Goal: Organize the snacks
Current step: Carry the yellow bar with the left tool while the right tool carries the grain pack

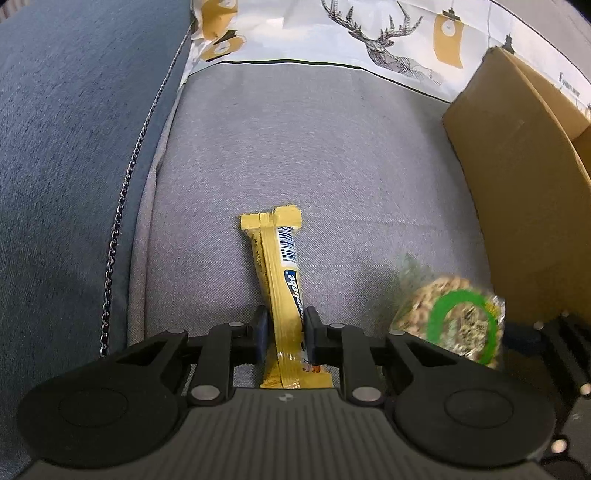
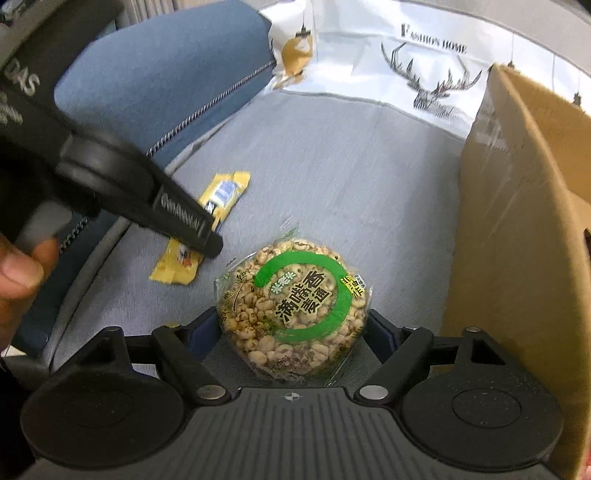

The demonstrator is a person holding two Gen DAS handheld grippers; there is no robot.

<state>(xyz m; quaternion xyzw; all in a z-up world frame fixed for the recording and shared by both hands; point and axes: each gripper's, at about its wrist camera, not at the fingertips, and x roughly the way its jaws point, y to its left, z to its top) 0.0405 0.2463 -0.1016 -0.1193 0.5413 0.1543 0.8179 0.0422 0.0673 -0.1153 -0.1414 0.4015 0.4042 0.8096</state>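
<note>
Left gripper (image 1: 285, 334) is pinching the long yellow foil-wrapped snack bar (image 1: 282, 280) across its lower half, pads tight on both sides, with the bar running off toward 12 o'clock over the light grey fabric sofa seat (image 1: 314, 166). Can't tell if it's lifted or resting on the cushion yet. Right gripper (image 2: 291, 332) has its fingers set wide around the round puffed-grain cake in clear plastic with a green ring label (image 2: 295, 308); they look snug against the edges, so I'd call that a grip too.

Both snacks look headed for the brown cardboard box (image 2: 517, 221), I'd guess. Its wall stands tall at about 2 to 3 o'clock in both views, so lift well above the rim before swinging over. The grain cake is the fragile one: don't squeeze harder, and keep it flat so it doesn't pop out of the pads. The bar is held near one end, so the long free end may droop and catch the box edge. Lead with it tilted up.

Room-wise, the seat is open toward 12 o'clock up to the white deer-print cushion (image 1: 369, 33). The blue-grey sofa arm (image 1: 74, 147) hems in the 9 o'clock side. The two grippers sit near each other, so go one at a time, right first since it's just beside the box.
</note>
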